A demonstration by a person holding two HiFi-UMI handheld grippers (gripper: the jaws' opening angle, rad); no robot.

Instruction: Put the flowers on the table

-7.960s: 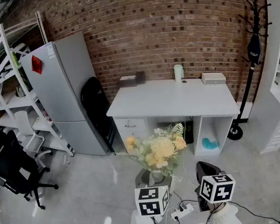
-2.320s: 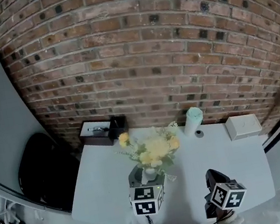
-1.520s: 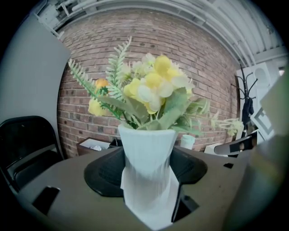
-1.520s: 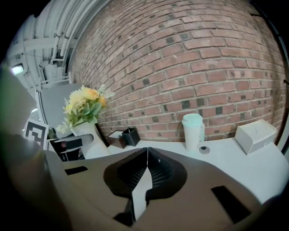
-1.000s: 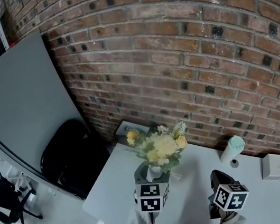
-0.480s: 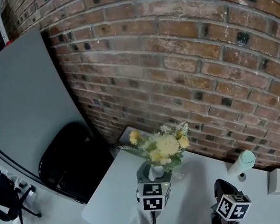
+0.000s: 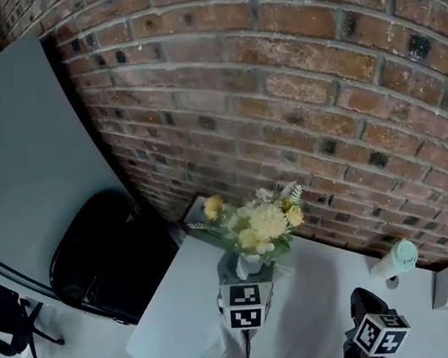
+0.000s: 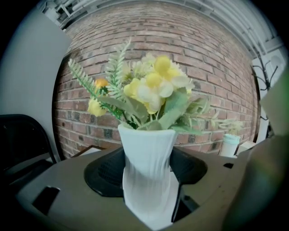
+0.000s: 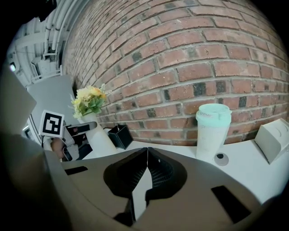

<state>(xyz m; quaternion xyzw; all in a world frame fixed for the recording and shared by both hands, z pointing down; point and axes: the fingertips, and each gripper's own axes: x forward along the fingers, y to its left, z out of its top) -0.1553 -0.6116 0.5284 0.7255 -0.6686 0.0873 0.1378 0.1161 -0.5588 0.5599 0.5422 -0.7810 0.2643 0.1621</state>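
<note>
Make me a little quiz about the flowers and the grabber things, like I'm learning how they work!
1. True or false: the right gripper is shut with nothing in it.
2. What holds the white vase of yellow flowers? A: the left gripper. B: the right gripper. C: nothing.
3. Fill in: the mint-lidded cup stands on the table in front of a ___ wall.
Key: 1 true; 2 A; 3 brick.
</note>
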